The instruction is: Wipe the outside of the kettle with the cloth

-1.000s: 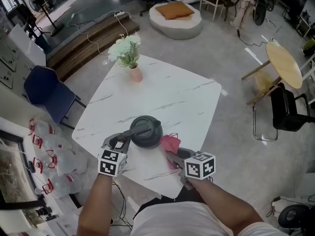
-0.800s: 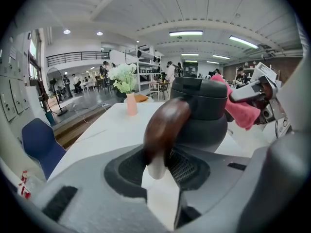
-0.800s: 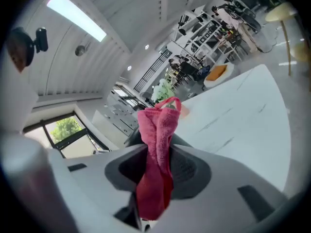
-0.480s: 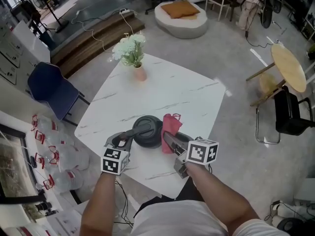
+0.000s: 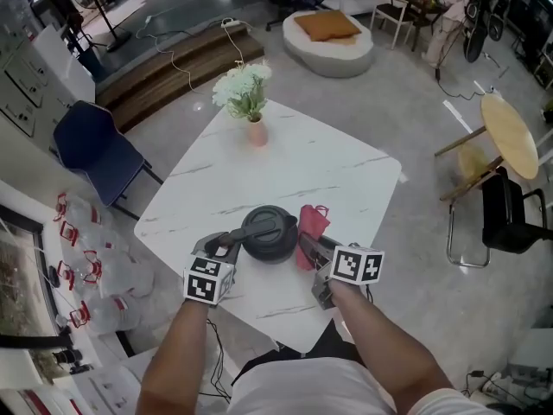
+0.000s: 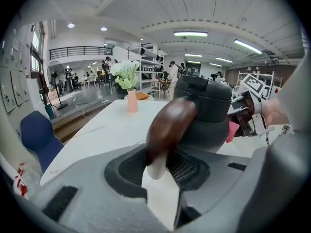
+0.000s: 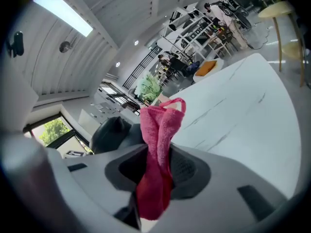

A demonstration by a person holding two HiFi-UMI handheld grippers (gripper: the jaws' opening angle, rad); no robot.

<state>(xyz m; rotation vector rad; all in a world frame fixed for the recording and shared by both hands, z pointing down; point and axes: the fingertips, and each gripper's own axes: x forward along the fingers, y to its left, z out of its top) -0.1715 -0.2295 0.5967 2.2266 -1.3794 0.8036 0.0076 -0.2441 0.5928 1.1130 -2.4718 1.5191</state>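
kettle held by the handle, cloth at its flank

the left gripper [image 5: 226, 248] has its jaws clamped on the kettle's brown wooden handle [image 6: 167, 129], which fills the gap between them. the right gripper [image 5: 309, 247] pinches a pink cloth [image 7: 158, 147] in narrow jaws, and the fabric stands up out of them with a loop on top. the dark kettle [image 5: 270, 233] stands on the white marble table [image 5: 294, 167] near the person's edge. the cloth is just beside it at 3 o'clock; whether it touches i cannot tell. a vase of white flowers [image 5: 251, 102] stands at the kettle's 12 o'clock, well apart.

Dark grey kettle [image 5: 270, 236] stands upright, with bunched pink cloth [image 5: 311, 228] just beside it.
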